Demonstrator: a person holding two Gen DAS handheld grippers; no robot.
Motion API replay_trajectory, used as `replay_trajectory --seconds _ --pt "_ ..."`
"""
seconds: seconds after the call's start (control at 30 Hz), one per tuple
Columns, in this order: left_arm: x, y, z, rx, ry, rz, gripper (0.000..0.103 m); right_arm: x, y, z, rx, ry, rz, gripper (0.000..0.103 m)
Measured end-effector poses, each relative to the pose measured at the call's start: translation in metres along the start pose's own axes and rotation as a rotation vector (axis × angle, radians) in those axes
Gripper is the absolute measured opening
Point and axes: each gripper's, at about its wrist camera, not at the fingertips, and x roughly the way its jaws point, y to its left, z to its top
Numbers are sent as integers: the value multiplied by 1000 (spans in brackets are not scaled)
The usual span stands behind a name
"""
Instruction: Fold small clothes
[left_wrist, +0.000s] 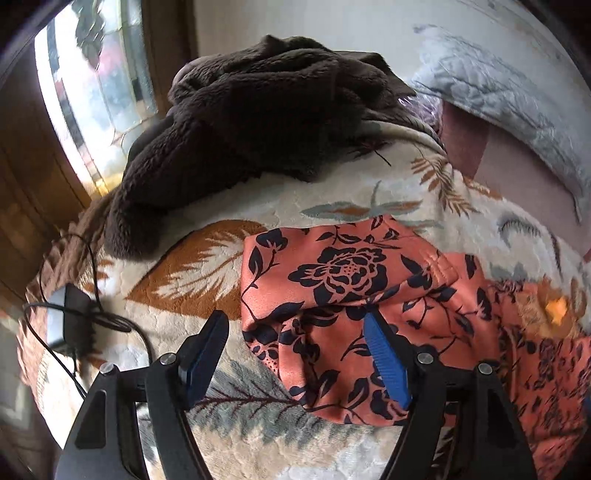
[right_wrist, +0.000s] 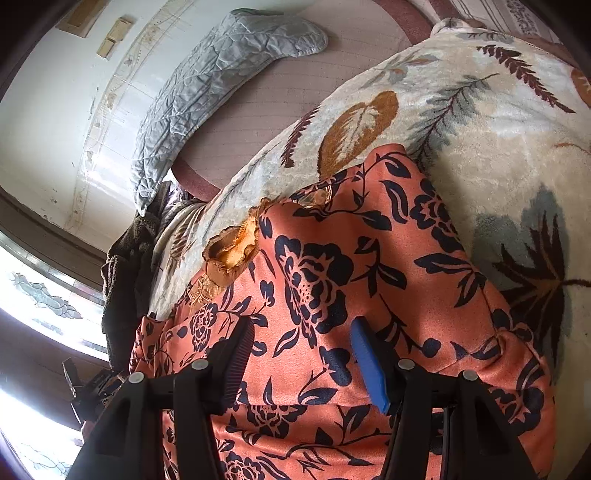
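Observation:
An orange garment with dark blue flowers (left_wrist: 354, 280) lies partly folded on a cream blanket with a leaf pattern (left_wrist: 258, 206). My left gripper (left_wrist: 295, 314) is open just above the garment's left folded edge, holding nothing. In the right wrist view the same garment (right_wrist: 332, 266) fills the middle, with an orange lace collar (right_wrist: 232, 247) at its far left edge. My right gripper (right_wrist: 301, 325) is open over the cloth, holding nothing. The left gripper shows small at the lower left of that view (right_wrist: 88, 391).
A dark brown fleece (left_wrist: 251, 125) is heaped at the back of the blanket. A black charger with a cable (left_wrist: 70, 317) lies at the left edge. A grey quilted pillow (right_wrist: 207, 92) lies on the pink mattress (right_wrist: 266, 110) by the wall. A window is at the left.

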Motion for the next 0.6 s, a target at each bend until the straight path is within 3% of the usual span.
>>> replay_trajectory --seconds 0.07,0.13,0.4,0.43,0.53,0.6 --pt "5 -13 -5 127 -17 88 76 -1 -3 1 11 3 10 59" --pt "14 -17 -4 197 -13 116 76 -1 -6 3 29 10 24 59" --pt "67 -47 20 275 49 181 76 1 -8 5 56 12 44 59" --pt "68 -48 23 268 40 164 68 0 -9 6 57 9 43 59" --pt "73 -47 32 227 62 115 21 -1 -11 7 57 -2 41 59" --pt "71 -46 36 215 63 115 12 -2 -10 8 51 -11 40 59"
